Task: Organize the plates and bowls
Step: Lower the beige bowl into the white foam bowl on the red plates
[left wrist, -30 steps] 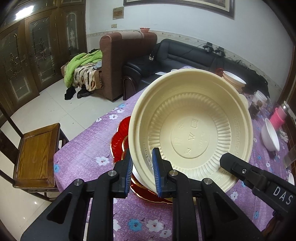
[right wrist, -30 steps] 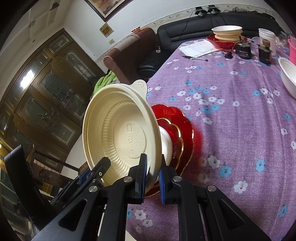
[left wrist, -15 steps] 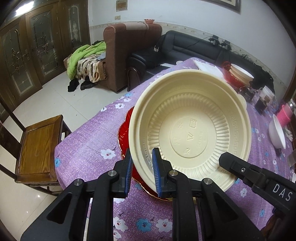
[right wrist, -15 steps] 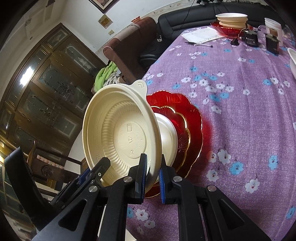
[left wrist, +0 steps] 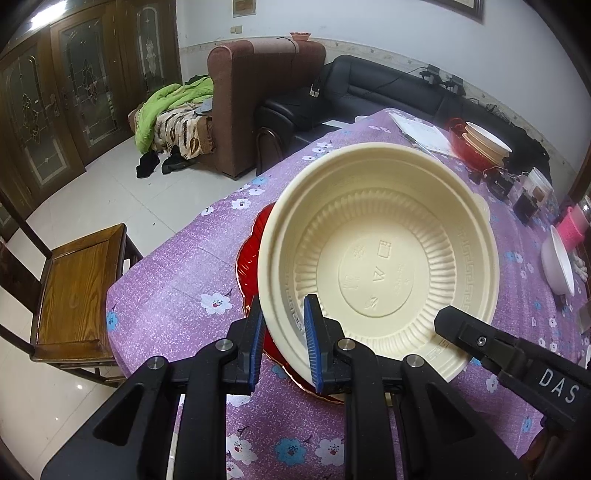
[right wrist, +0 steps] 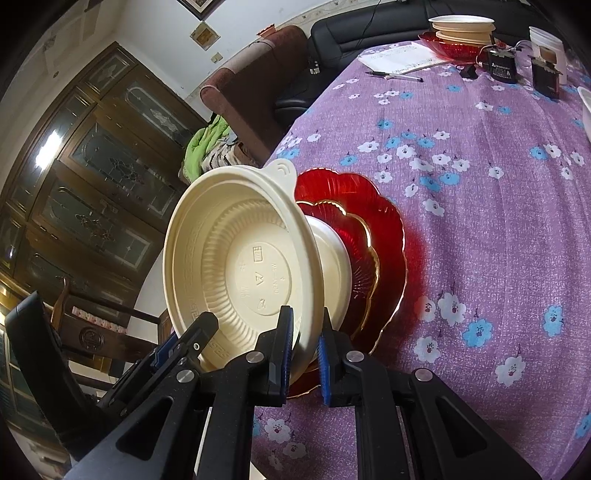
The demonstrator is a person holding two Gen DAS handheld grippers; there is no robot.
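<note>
A cream plastic bowl [left wrist: 376, 266] is held by its rim between both grippers, tilted over a stack of red scalloped plates [right wrist: 373, 236] on the purple flowered tablecloth. My left gripper [left wrist: 284, 332] is shut on the bowl's near-left rim. My right gripper [right wrist: 303, 339] is shut on the bowl's [right wrist: 236, 266] rim on the opposite side; its black body shows in the left wrist view [left wrist: 509, 358]. A smaller cream bowl [right wrist: 332, 266] sits in the red plates, under the held one.
A far stack of cream bowls on a red plate [right wrist: 461, 33] stands at the table's far end by papers [right wrist: 399, 59] and dark jars [right wrist: 502, 66]. A white bowl [left wrist: 557, 262] and pink cup [left wrist: 574, 225] lie right. A wooden chair [left wrist: 74, 288] stands off the left edge.
Both grippers have carried the bowl lower and nearer the red plate stack, and it is tilted flatter than before. Both grips are unchanged.
</note>
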